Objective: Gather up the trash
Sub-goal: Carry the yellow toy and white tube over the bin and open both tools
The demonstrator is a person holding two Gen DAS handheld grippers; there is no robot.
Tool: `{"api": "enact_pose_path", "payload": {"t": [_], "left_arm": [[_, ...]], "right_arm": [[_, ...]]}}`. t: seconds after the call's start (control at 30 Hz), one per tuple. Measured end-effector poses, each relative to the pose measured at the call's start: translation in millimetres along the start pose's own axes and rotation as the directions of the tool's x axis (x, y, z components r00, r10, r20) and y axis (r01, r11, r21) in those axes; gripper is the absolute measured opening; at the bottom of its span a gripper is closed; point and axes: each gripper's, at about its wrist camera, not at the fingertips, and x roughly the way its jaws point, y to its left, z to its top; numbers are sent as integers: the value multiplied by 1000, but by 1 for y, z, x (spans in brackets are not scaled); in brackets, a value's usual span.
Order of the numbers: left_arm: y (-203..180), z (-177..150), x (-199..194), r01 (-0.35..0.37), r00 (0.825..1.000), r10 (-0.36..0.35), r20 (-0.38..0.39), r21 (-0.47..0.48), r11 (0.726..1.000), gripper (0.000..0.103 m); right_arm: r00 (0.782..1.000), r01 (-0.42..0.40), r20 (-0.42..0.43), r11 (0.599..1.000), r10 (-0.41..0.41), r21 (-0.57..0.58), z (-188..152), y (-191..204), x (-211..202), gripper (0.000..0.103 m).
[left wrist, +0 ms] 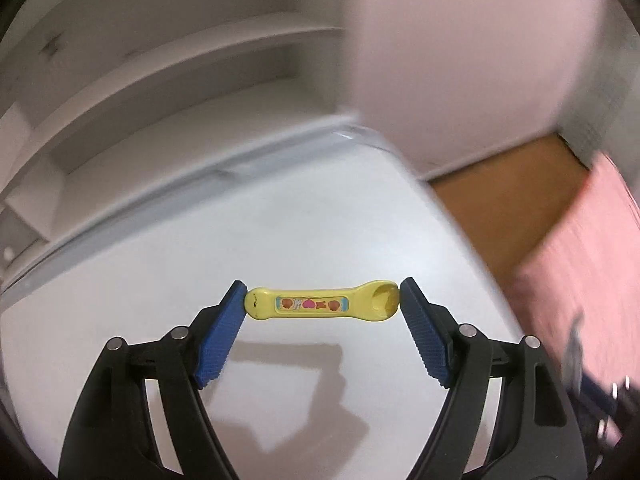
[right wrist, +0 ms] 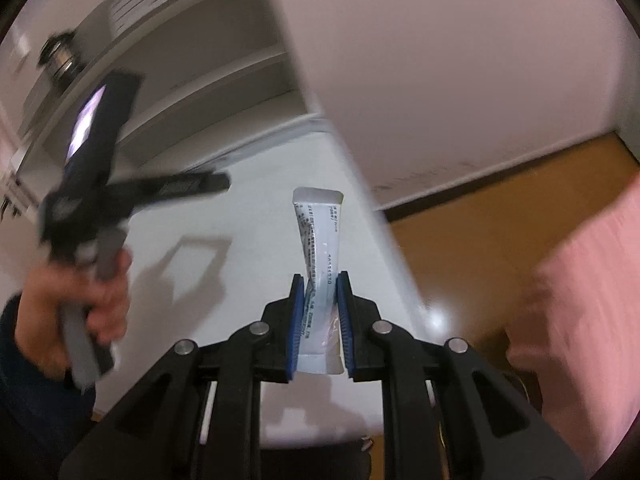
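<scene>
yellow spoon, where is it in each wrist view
Left wrist: the yellow spoon lies crosswise at lower centre, clamped end to end by the left gripper.
Right wrist: not in it; the left gripper's tips are blurred.
Shared landmark: the white table, with orange floor to its right.

One yellow spoon, one white sachet. Two grippers: left gripper, right gripper. One white table.

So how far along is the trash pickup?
Both pieces are picked up: the left gripper clamps a yellow plastic spoon end to end, the right gripper pinches a white tube above the white table. Dropping them remains; no bin shows.
</scene>
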Motion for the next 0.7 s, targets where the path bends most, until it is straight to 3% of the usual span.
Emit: {"api": "enact_pose_path", "payload": {"t": [0.07, 0.2, 0.33, 0.43, 0.57, 0.7], "left_arm": [[-32, -18, -9, 55, 998, -56, 5, 66, 996, 76], [-103, -56, -34, 161, 986, -166, 6, 214, 963, 76], [-184, -108, -43, 270, 961, -275, -38, 358, 894, 76], [-221, -136, -39, 337, 940, -329, -92, 413, 846, 76], [-264, -173, -22, 395, 918, -361, -166, 473, 787, 76], [-290, -195, -4, 419, 908, -354, -225, 503, 756, 76]], "right_arm": [[998, 55, 17, 996, -56, 71, -21, -34, -21, 17], [990, 130, 26, 968, -138, 213, -64, -96, -55, 17], [976, 192, 23, 909, -216, 370, -118, -159, -89, 17], [965, 226, 9, 853, -261, 471, -154, -198, -104, 17], [956, 257, -30, 784, -292, 565, -196, -237, -107, 17], [954, 270, -73, 728, -290, 630, -228, -266, -95, 17]]}}
